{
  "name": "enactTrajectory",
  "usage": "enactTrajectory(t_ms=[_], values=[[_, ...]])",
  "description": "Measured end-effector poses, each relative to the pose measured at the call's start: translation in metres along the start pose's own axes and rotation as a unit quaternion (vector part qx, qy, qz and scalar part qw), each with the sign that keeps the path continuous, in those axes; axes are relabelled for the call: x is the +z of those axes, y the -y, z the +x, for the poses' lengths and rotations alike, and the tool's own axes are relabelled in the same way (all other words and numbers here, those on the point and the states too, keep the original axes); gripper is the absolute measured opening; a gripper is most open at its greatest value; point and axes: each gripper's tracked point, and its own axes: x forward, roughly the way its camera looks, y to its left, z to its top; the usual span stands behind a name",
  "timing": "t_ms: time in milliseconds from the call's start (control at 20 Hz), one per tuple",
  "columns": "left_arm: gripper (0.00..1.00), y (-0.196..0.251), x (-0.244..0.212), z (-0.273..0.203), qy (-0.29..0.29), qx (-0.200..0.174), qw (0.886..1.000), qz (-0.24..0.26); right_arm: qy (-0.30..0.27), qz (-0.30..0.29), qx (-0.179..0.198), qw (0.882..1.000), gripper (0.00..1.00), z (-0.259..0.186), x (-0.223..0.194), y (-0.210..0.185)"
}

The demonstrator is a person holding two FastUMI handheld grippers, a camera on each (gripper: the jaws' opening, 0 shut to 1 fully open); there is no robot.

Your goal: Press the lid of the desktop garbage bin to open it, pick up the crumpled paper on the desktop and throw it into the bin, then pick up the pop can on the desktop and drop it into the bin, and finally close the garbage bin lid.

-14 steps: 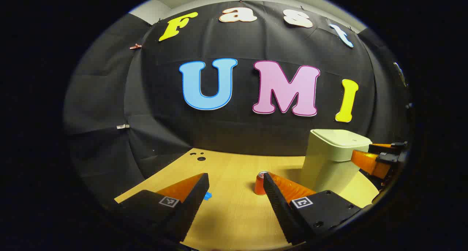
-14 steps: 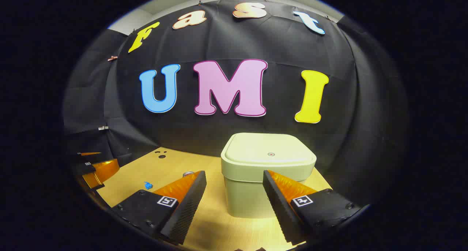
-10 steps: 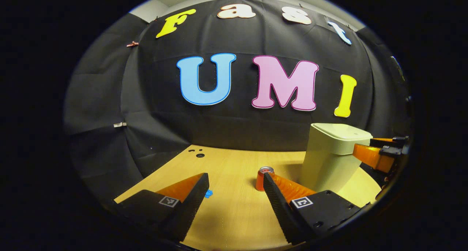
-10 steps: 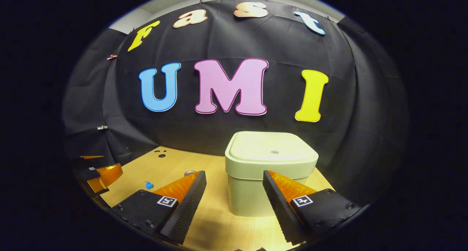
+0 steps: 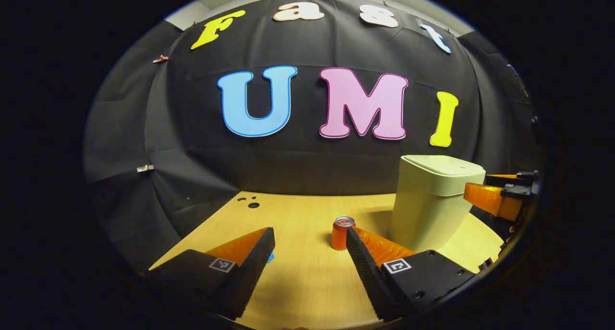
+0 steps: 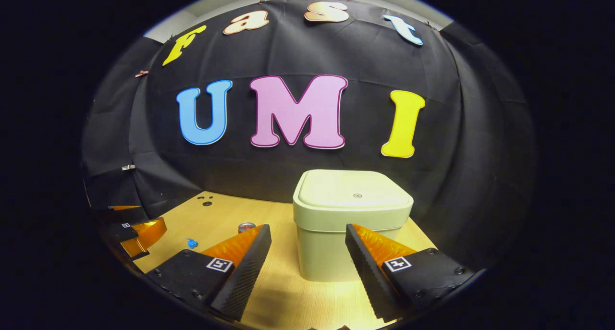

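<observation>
Much bare desktop (image 5: 307, 282) around pop can (image 5: 340, 233)

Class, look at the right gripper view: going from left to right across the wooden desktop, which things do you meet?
Left tongs → small blue crumpled paper → red pop can → pale green plastic garbage bin with closed lid.

One garbage bin (image 6: 353, 224), one pop can (image 5: 342, 233), one crumpled paper (image 6: 192, 243), two grippers
</observation>
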Motion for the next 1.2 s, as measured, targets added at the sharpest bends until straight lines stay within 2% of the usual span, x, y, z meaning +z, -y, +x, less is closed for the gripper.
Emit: enactTrajectory(t_ms=[350,650,800,850,1100,1150,1200], values=[[0.95,0.012,0.001,0.005,0.005,-0.014,1.000,0.009,-0.004,0.006,-0.008,1.000,0.98,-0.001,-0.003,0.006],[0.95,0.008,-0.002,0.004,0.002,-0.006,1.000,0.009,-0.001,0.000,-0.002,1.000,0.96,0.000,0.003,0.005],[0.95,0.007,-0.002,0.005,-0.001,-0.002,1.000,0.008,0.006,0.001,0.004,1.000,0.81,0.001,0.011,0.002],[0.95,0.007,-0.002,0.004,0.000,0.000,1.000,0.010,0.009,-0.003,0.003,1.000,0.72,0.002,0.015,0.002],[0.95,0.011,-0.003,0.003,-0.003,-0.006,1.000,0.014,0.012,-0.014,0.040,0.999,0.51,0.010,0.026,-0.011],[0.95,0.013,-0.004,0.003,-0.005,-0.008,1.000,0.015,0.016,-0.016,0.037,0.999,0.29,0.011,0.030,-0.009],[0.95,0.014,-0.004,0.004,-0.004,-0.010,1.000,0.017,0.020,-0.019,0.034,0.999,0.24,0.013,0.034,-0.006]])
